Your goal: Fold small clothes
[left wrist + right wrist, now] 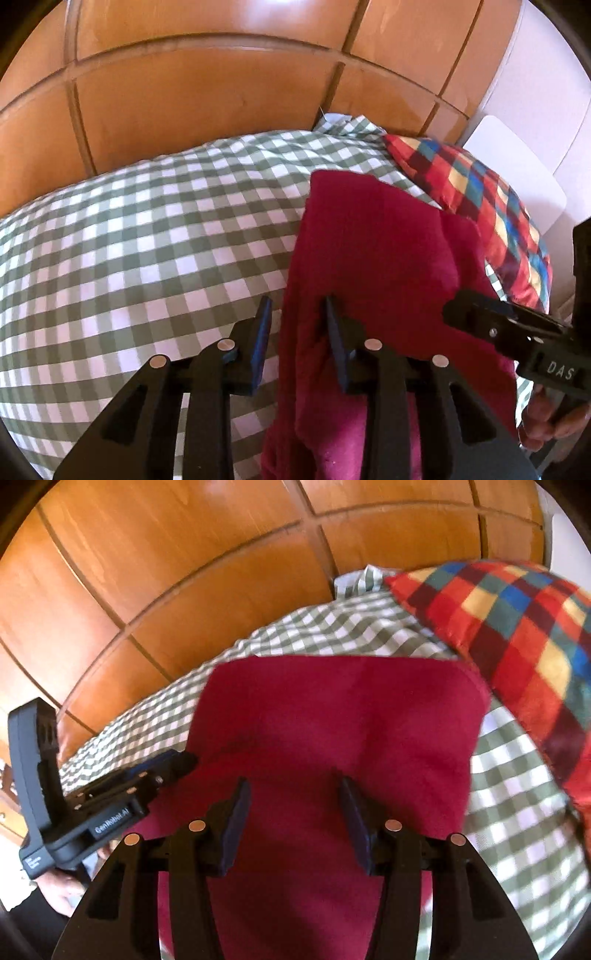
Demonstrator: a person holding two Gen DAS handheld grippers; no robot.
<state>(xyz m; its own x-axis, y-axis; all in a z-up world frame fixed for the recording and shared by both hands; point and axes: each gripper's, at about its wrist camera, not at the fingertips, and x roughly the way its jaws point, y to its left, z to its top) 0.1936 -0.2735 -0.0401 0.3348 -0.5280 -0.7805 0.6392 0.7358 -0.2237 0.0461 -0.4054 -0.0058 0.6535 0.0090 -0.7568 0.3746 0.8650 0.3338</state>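
Note:
A crimson fleece garment (373, 236) lies folded on the green-and-white checked bed cover (147, 236). My left gripper (297, 308) is at the garment's left edge, one finger over the checked cover and the other finger (334, 332) against the crimson cloth. A gap shows between its pads, so it is open. In the right wrist view the garment (332, 716) fills the middle, and my right gripper (293, 790) stands open just above it, jaws wide apart. The left gripper (177, 764) shows there at the garment's left edge. The right gripper (456, 308) reaches over the garment's right side.
A multicoloured checked pillow (509, 627) lies to the right of the garment, its corner close to the cloth. Wooden wardrobe doors (207, 92) stand right behind the bed. A white chair back (517, 173) is at the far right. A person's hand (554, 424) holds the right gripper.

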